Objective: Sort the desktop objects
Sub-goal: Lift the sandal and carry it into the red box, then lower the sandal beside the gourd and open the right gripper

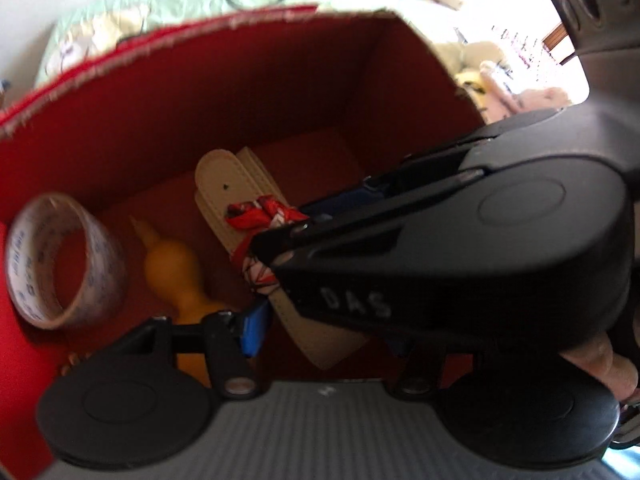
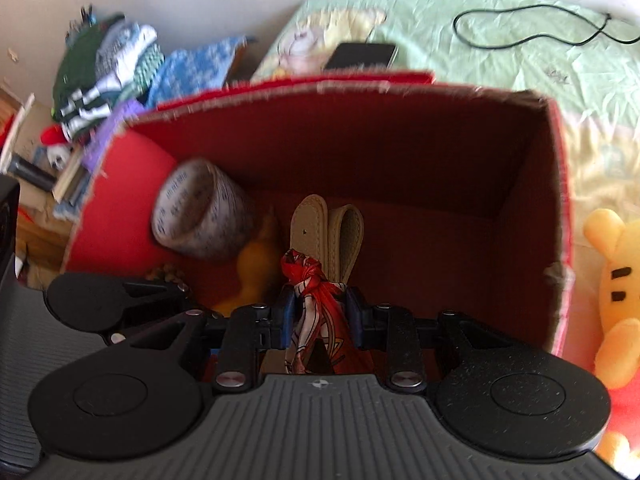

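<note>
A red cardboard box (image 1: 256,92) (image 2: 400,136) stands open below both grippers. Inside lie a clear tape roll (image 1: 64,260) (image 2: 200,216), a yellow gourd-shaped toy (image 1: 172,272) (image 2: 252,268) and a beige folded strap (image 1: 240,196) (image 2: 320,224). My right gripper (image 2: 320,316) is shut on a red patterned scarf (image 2: 316,300) and holds it over the box; the scarf also shows in the left wrist view (image 1: 260,216). My left gripper (image 1: 320,320) is open and empty over the box, with the right gripper's body (image 1: 460,248) across its right side.
The box sits on a pale green bedsheet (image 2: 500,60) with a black cable (image 2: 532,24) and a phone (image 2: 360,54). A yellow bear plush (image 2: 616,280) lies to the right. Folded clothes (image 2: 112,64) and clutter lie to the left.
</note>
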